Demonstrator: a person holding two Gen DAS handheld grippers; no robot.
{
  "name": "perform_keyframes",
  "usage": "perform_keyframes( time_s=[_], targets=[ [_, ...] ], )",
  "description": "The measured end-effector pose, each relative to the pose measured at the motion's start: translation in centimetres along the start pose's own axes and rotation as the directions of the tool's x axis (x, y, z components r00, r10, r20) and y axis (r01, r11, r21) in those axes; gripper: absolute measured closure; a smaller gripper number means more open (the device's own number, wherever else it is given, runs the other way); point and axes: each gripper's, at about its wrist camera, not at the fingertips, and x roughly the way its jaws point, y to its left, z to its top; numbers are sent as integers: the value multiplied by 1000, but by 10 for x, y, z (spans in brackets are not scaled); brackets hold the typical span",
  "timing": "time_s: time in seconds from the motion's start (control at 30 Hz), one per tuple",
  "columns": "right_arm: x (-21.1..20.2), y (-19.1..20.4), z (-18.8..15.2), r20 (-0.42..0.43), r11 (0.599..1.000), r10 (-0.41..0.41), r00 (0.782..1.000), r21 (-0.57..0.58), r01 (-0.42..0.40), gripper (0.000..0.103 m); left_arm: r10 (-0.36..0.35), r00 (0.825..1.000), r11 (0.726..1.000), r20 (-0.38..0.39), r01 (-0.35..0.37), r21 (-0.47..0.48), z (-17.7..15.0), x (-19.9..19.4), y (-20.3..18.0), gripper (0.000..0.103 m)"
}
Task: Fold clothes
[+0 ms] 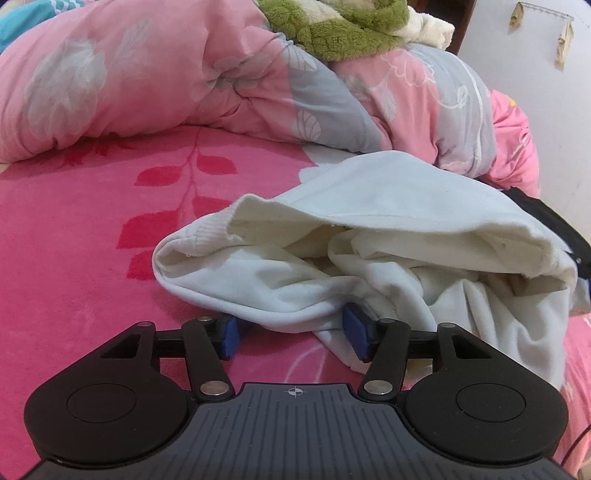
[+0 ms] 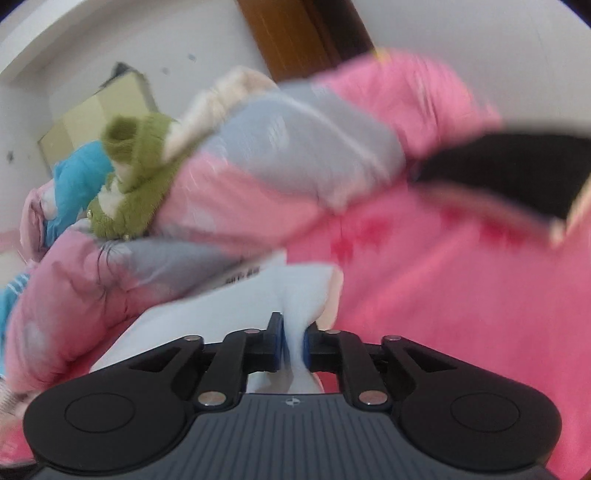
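The left gripper (image 1: 291, 338) has its blue-padded fingers spread wide around a fold of the soft white fleece garment (image 1: 388, 243), which lies rumpled on the pink plush leaf-patterned bed (image 1: 92, 229). The right gripper (image 2: 293, 345) pinches a bunched edge tight (likely lifting it to spread it). Beyond lies a puffy pink-and-grey floral quilt (image 1: 147, 81).

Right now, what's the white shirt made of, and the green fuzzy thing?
The white shirt looks like soft cotton knit, matte, fleecy inside, with a ribbed cuff. The green fuzzy thing looks like plush fleece with a shaggy, tufted pile. I can't be sure of either fibre.
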Motion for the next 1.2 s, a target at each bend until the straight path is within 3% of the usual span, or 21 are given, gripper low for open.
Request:
perform_keyframes(
  time_s=[0.03,0.1,0.17,0.27,0.37,0.43,0.53,0.57,0.6,0.63,0.73,0.77,0.97,1.2],
  targets=[
    [-4,-7,-1,-1,999,12,1000,33,-12,68,-14,1000,1000,0,14,-11,0,-3,3,41],
    [-21,-17,-7,29,994,54,998,94,-57,34,-39,999,999,7,39,-38,-1,-7,8,32],
    [-41,-24,-15,66,981,127,990,140,-135,22,-57,998,996,16,58,-64,-2,-10,13,29],
    [-48,-23,-24,19,971,202,979,125,-203,3,-59,998,993,10,60,-102,-1,-5,17,27],
    [-29,-7,-35,-129,975,219,967,62,-213,3,-37,999,992,31,40,-118,2,0,15,29],
    [-10,6,-42,-222,973,228,948,15,-230,2,-3,999,994,37,7,-113,4,4,11,36],
    [19,26,-50,-262,970,204,943,-76,-231,0,44,998,995,47,-40,-89,6,11,7,60],
    [26,30,-53,-262,968,211,942,-80,-239,0,52,997,995,52,-48,-86,7,12,6,74],
    [33,33,-56,-262,965,218,940,-83,-247,0,49,997,996,57,-44,-82,7,12,5,87],
    [37,38,-56,-260,963,224,939,-87,-253,2,43,997,996,66,-37,-77,8,11,4,91],
    [40,50,-54,-260,956,255,931,-74,-282,22,17,994,999,108,-12,-45,8,1,-2,96],
    [39,53,-54,-262,953,271,926,-63,-297,34,3,992,999,123,2,-34,9,-5,-5,96],
    [14,66,-58,-318,907,410,855,41,-420,79,-106,982,994,154,102,37,9,-47,-16,102],
    [-28,81,-71,-372,824,558,742,141,-549,81,-220,962,973,164,204,109,-4,-111,-19,103]
  ],
)
